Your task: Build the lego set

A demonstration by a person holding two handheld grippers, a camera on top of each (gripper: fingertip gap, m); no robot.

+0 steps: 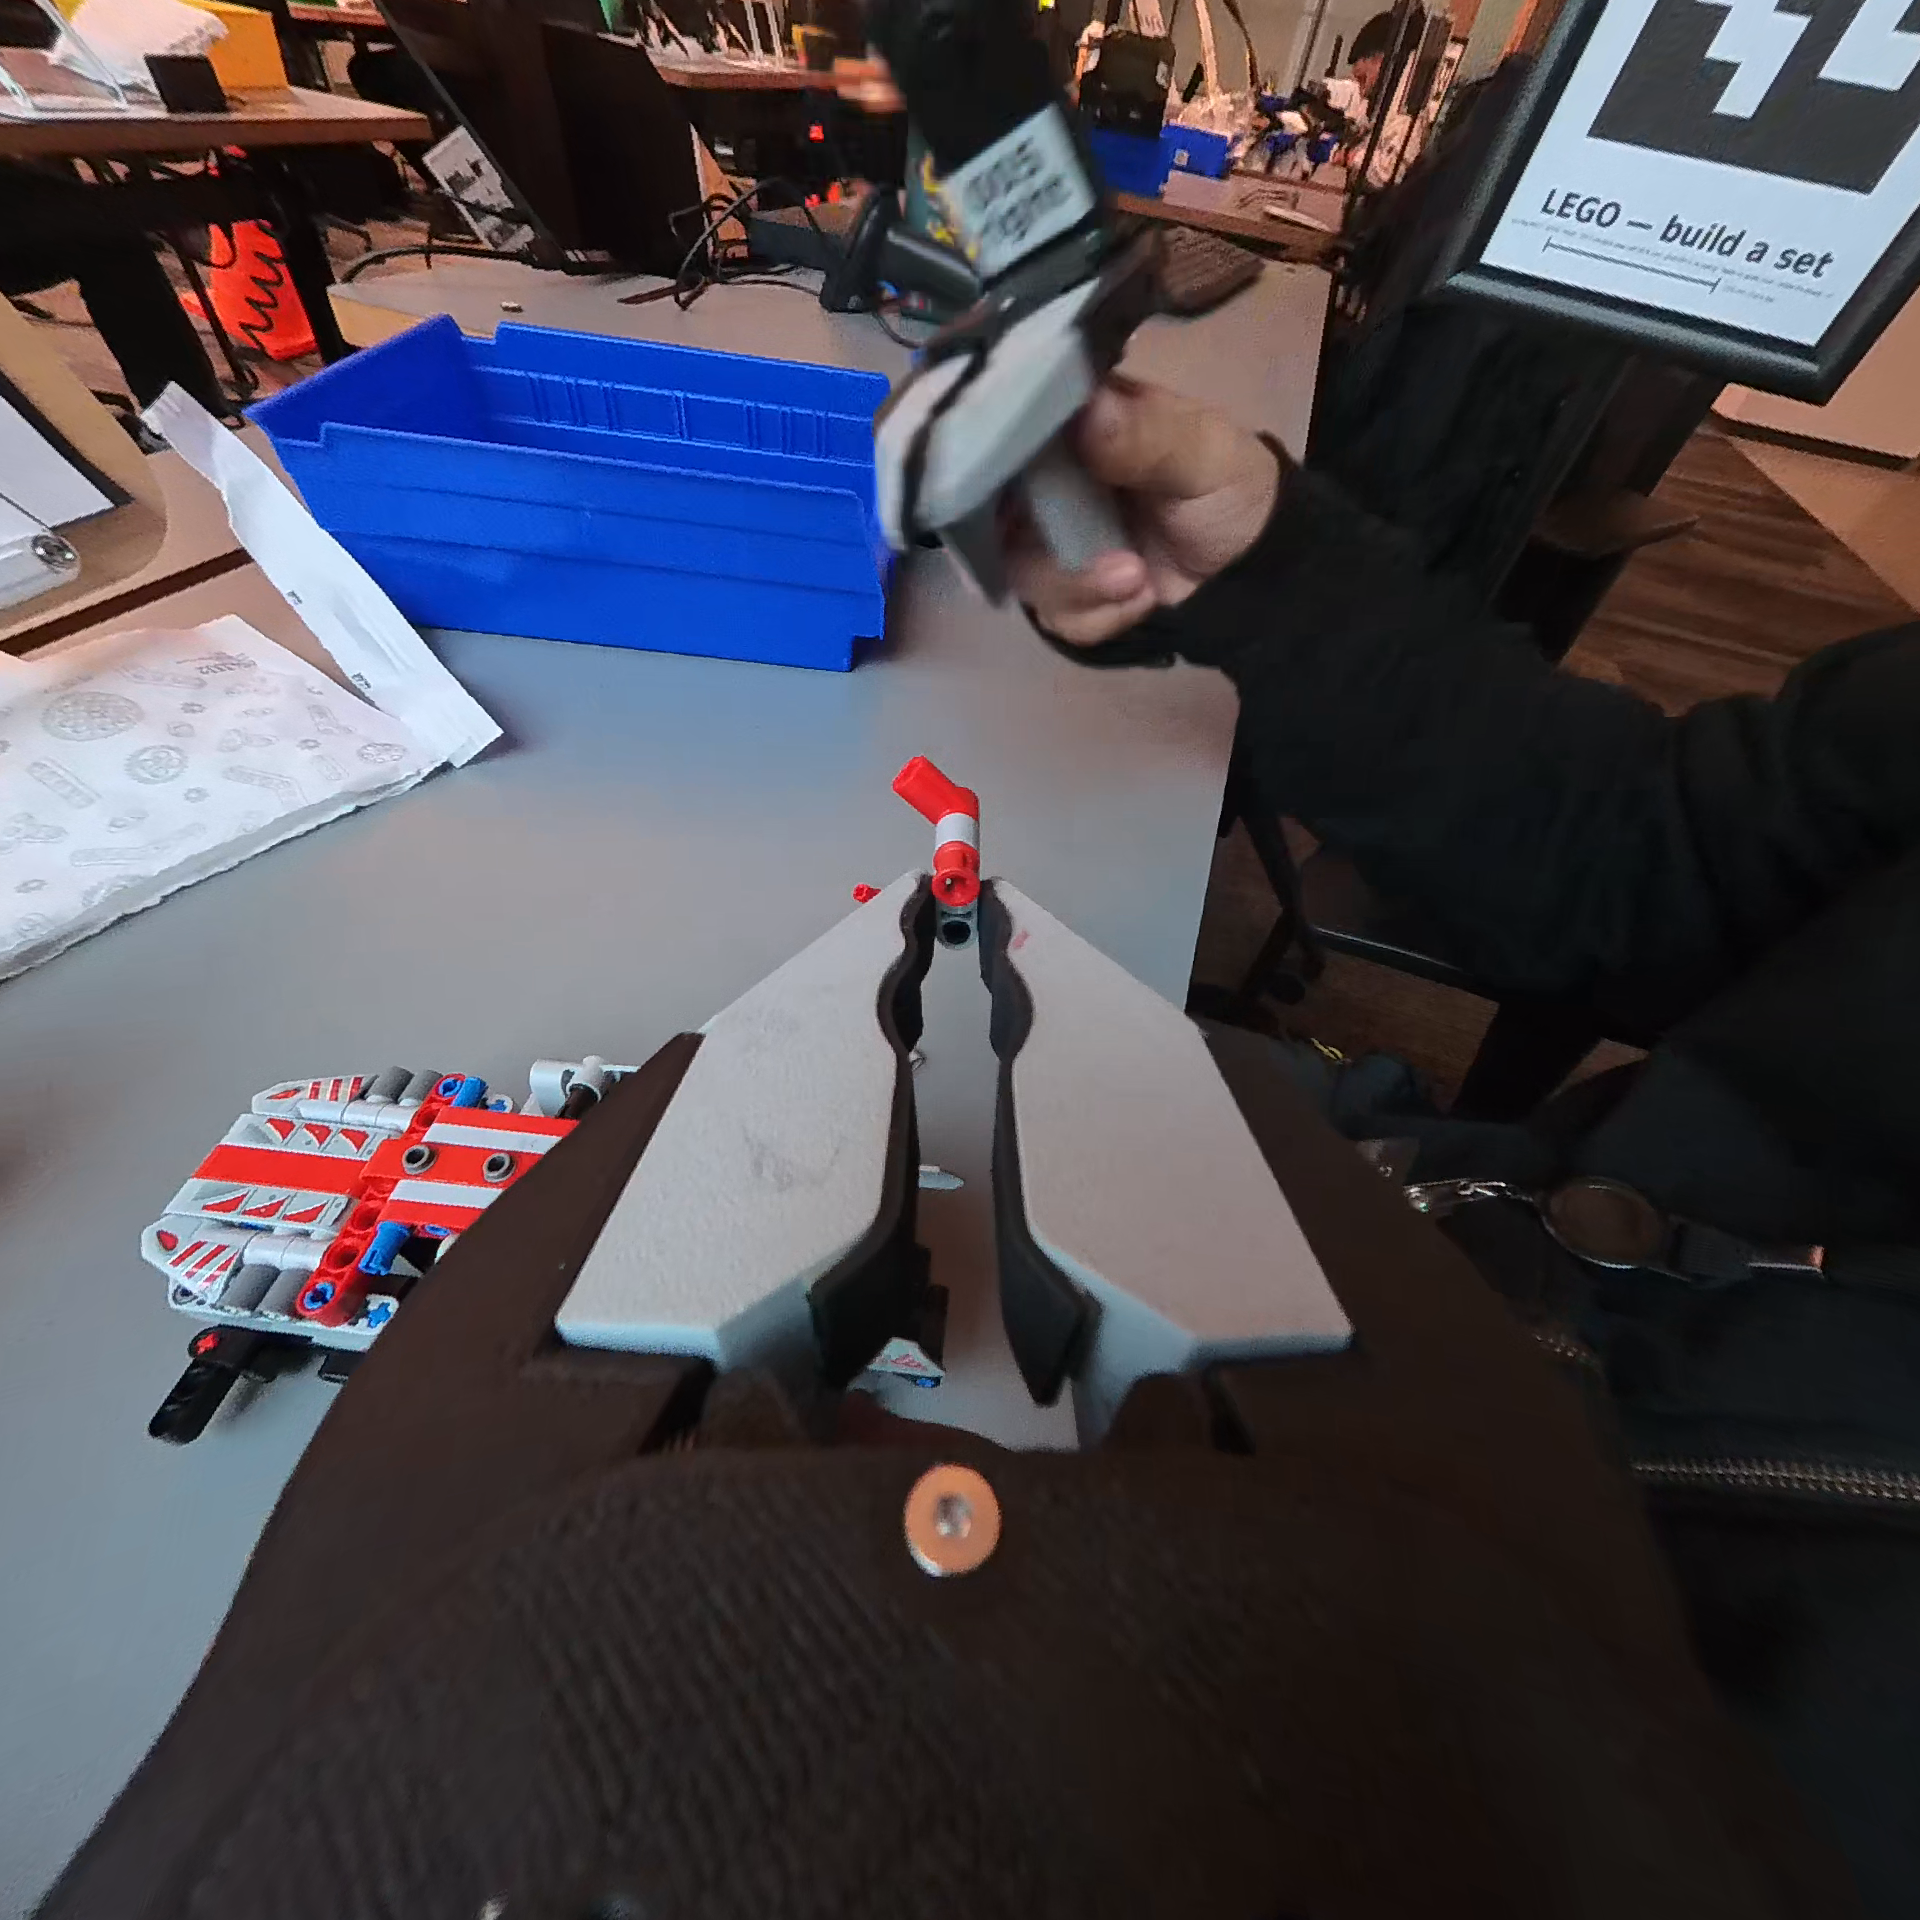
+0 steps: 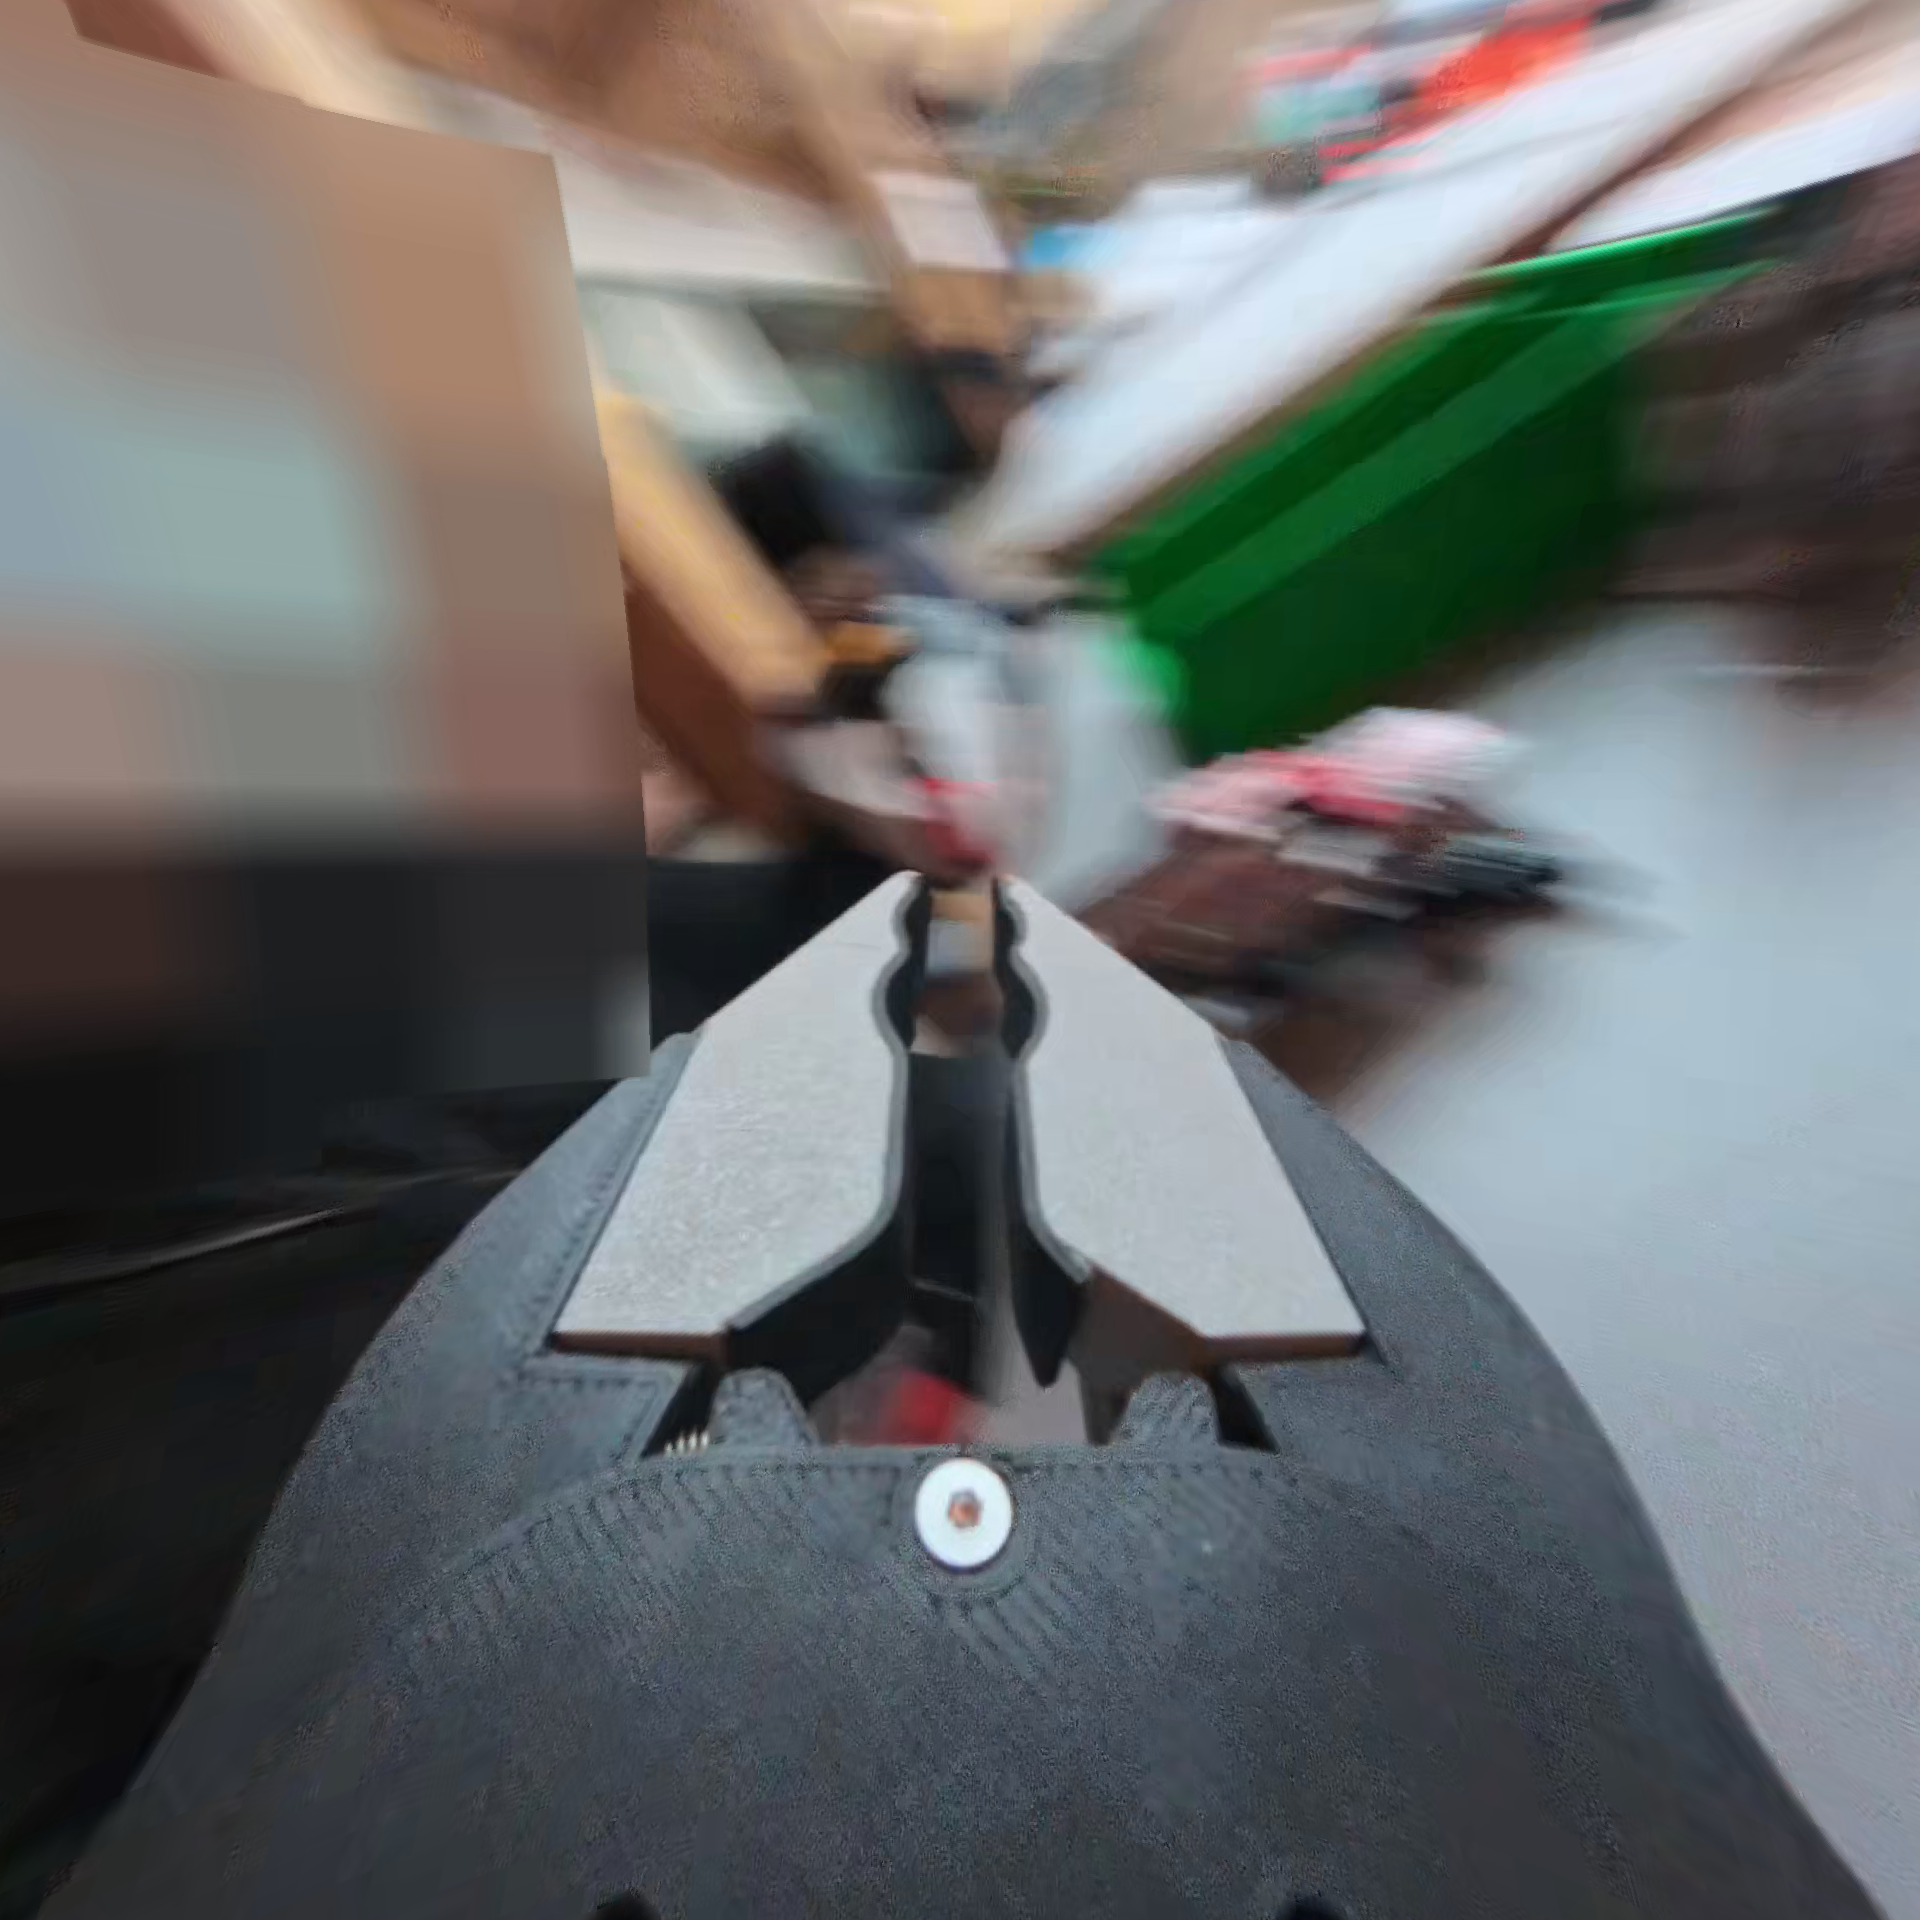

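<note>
1. Two grippers show: the left gripper (image 1: 954, 896) pinches a small red-and-grey connector piece (image 1: 951, 844) in its jaws, above the grey tabletop (image 1: 644, 831).
2. Right gripper (image 2: 958, 891): jaws narrow; blur hides any contents.
3. Partly built red-and-grey model (image 1: 353, 1184) lies on the tabletop, left of the jaws.

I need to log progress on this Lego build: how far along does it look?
Partly done. A red-and-grey assembly lies built on the grey table. In hand: the left gripper pinches a small red angled piece. Joining that piece remains. The right gripper view is too blurred to judge.
</note>
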